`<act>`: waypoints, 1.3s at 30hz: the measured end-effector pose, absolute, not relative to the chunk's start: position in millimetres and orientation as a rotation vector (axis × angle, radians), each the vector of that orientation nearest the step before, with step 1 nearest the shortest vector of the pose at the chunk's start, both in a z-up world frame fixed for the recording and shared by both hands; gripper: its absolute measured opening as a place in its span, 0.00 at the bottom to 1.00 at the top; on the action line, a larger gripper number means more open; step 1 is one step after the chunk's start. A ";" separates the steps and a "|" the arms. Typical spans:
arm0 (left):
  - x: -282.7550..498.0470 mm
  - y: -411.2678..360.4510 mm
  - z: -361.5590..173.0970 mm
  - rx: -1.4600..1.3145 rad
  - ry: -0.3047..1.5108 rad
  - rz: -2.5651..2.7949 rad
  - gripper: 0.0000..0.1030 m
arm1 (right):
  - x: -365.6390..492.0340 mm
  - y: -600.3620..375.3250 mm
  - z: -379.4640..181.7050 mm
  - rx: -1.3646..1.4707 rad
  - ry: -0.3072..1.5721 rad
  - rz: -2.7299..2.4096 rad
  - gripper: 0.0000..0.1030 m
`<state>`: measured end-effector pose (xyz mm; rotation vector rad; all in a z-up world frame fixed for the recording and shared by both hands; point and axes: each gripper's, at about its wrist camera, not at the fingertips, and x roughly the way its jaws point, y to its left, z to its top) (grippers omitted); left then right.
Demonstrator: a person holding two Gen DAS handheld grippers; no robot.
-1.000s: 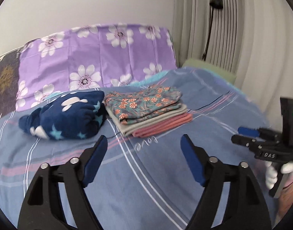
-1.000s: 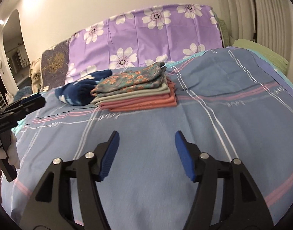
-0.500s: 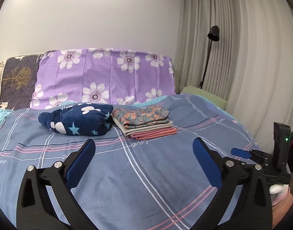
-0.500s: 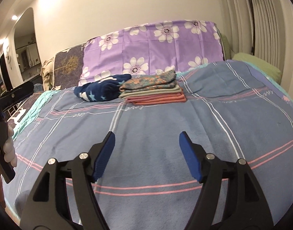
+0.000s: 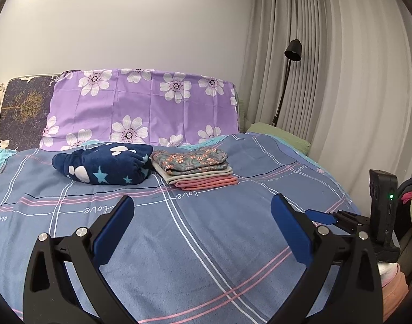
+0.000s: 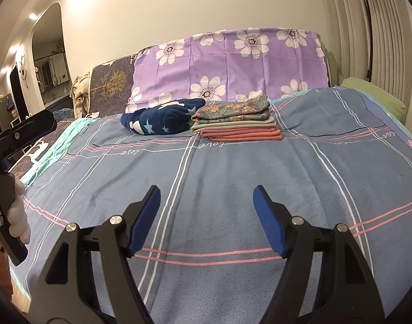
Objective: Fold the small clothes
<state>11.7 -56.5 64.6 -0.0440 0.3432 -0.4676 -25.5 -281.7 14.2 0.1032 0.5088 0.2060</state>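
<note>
A neat stack of folded small clothes [image 5: 196,168], floral on top, grey and pink below, lies on the blue plaid bed; it also shows in the right wrist view [image 6: 237,124]. A folded navy fleece with stars [image 5: 106,166] lies just left of it, touching [image 6: 164,120]. My left gripper [image 5: 201,225] is open and empty, well back from the clothes above the bed's near part. My right gripper [image 6: 207,214] is open and empty, also far back. The right gripper shows at the left view's right edge [image 5: 323,217].
A purple flowered pillow [image 5: 143,113] and a dark pillow [image 5: 25,108] stand against the wall behind the clothes. Curtains [image 5: 340,94] and a black lamp [image 5: 292,51] are at the right. A green pillow [image 5: 281,136] lies at the bed's right edge.
Both grippers have pulled back and risen away from the folded stack, which now looks smaller and farther. The left jaws have opened wider. The clothes have not moved.
</note>
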 end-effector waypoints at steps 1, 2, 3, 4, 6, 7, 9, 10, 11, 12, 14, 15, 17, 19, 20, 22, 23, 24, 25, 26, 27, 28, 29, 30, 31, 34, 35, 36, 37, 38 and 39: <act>12.3 -55.8 64.0 -0.046 0.345 -0.467 0.99 | -25.4 -281.1 13.2 0.105 0.511 0.206 0.70; 13.1 -55.6 63.1 -0.048 0.347 -0.465 0.99 | -24.2 -280.9 12.7 0.106 0.514 0.206 0.70; 13.7 -55.3 61.4 -0.049 0.350 -0.459 0.99 | -23.6 -280.4 12.3 0.108 0.517 0.206 0.70; 14.4 -55.0 60.1 -0.048 0.353 -0.450 0.99 | -23.1 -280.4 11.8 0.110 0.518 0.209 0.70; 15.0 -56.3 56.8 -0.041 0.358 -0.419 0.99 | -23.3 -278.9 11.9 0.111 0.518 0.212 0.70; 14.8 -57.5 54.9 -0.037 0.360 -0.406 0.99 | -24.1 -278.3 12.4 0.111 0.516 0.211 0.70; 14.5 -60.4 50.8 -0.031 0.366 -0.386 0.99 | -25.7 -277.4 13.8 0.107 0.510 0.197 0.76; 14.9 -61.9 48.8 -0.029 0.371 -0.376 0.99 | -26.8 -277.2 14.8 0.104 0.504 0.177 0.79; 15.0 -64.9 45.8 -0.026 0.383 -0.354 0.99 | -28.0 -276.8 15.8 0.097 0.495 0.152 0.82; 14.8 -67.0 43.7 -0.026 0.391 -0.335 0.99 | -28.8 -275.8 16.7 0.089 0.489 0.130 0.84; 15.0 -71.3 39.8 -0.027 0.404 -0.308 0.99 | -30.0 -275.7 17.4 0.082 0.479 0.103 0.85; 14.8 -73.8 37.4 -0.030 0.412 -0.316 0.99 | -30.5 -276.8 17.8 0.087 0.476 0.094 0.85; 14.6 -77.7 34.2 -0.033 0.432 -0.347 0.99 | -30.6 -281.0 18.5 0.109 0.470 0.086 0.85; 14.4 -80.9 31.6 -0.023 0.451 -0.350 0.99 | -32.1 -287.2 19.0 0.135 0.462 0.069 0.86; 13.7 -82.0 30.6 -0.017 0.453 -0.353 0.99 | -32.5 -289.5 19.1 0.143 0.462 0.064 0.86; 12.4 -83.9 28.9 -0.008 0.456 -0.361 0.99 | -32.9 -294.6 17.5 0.161 0.466 0.053 0.86; 11.6 -84.6 28.0 -0.006 0.459 -0.366 0.99 | -32.8 -296.9 16.0 0.167 0.470 0.046 0.86; 11.0 -85.2 27.5 -0.004 0.460 -0.369 0.99 | -31.7 -298.5 14.8 0.168 0.475 0.043 0.86; 10.8 -85.9 27.4 -0.002 0.460 -0.370 0.99 | -31.3 -299.8 12.8 0.172 0.484 0.036 0.86; 10.2 -86.1 27.0 0.003 0.459 -0.369 0.99 | -31.0 -300.9 11.2 0.176 0.489 0.032 0.86; 9.3 -87.2 26.5 0.006 0.458 -0.369 0.99 | -30.5 -301.7 10.5 0.179 0.493 0.030 0.86; 8.8 -87.8 26.0 0.010 0.458 -0.369 0.99 | -30.2 -302.9 9.3 0.184 0.498 0.031 0.86; 9.5 -88.2 25.8 0.012 0.458 -0.370 0.99 | -29.9 -303.7 8.4 0.185 0.501 0.030 0.86; 9.7 -88.7 25.1 0.015 0.460 -0.369 0.99 | -30.1 -303.6 7.7 0.185 0.502 0.028 0.86; 9.8 -89.0 24.5 0.016 0.462 -0.370 0.99 | -29.3 -303.8 7.2 0.185 0.504 0.026 0.86; 9.8 -91.1 22.6 0.018 0.469 -0.372 0.99 | -26.9 -302.8 5.8 0.184 0.511 0.028 0.86; 9.3 -91.4 21.5 0.019 0.471 -0.373 0.99 | -26.3 -301.5 5.0 0.182 0.516 0.028 0.86; 9.2 -91.8 20.7 0.020 0.473 -0.373 0.99 | -26.4 -301.2 4.9 0.180 0.519 0.027 0.86; 9.3 -92.2 20.2 0.021 0.475 -0.373 0.99 | -25.9 -300.9 4.1 0.179 0.522 0.026 0.86; 10.6 -92.6 20.4 0.024 0.476 -0.373 0.99 | -25.5 -300.8 3.2 0.179 0.525 0.026 0.86; 10.5 -93.4 19.8 0.029 0.478 -0.373 0.99 | -25.3 -300.8 2.8 0.179 0.527 0.026 0.86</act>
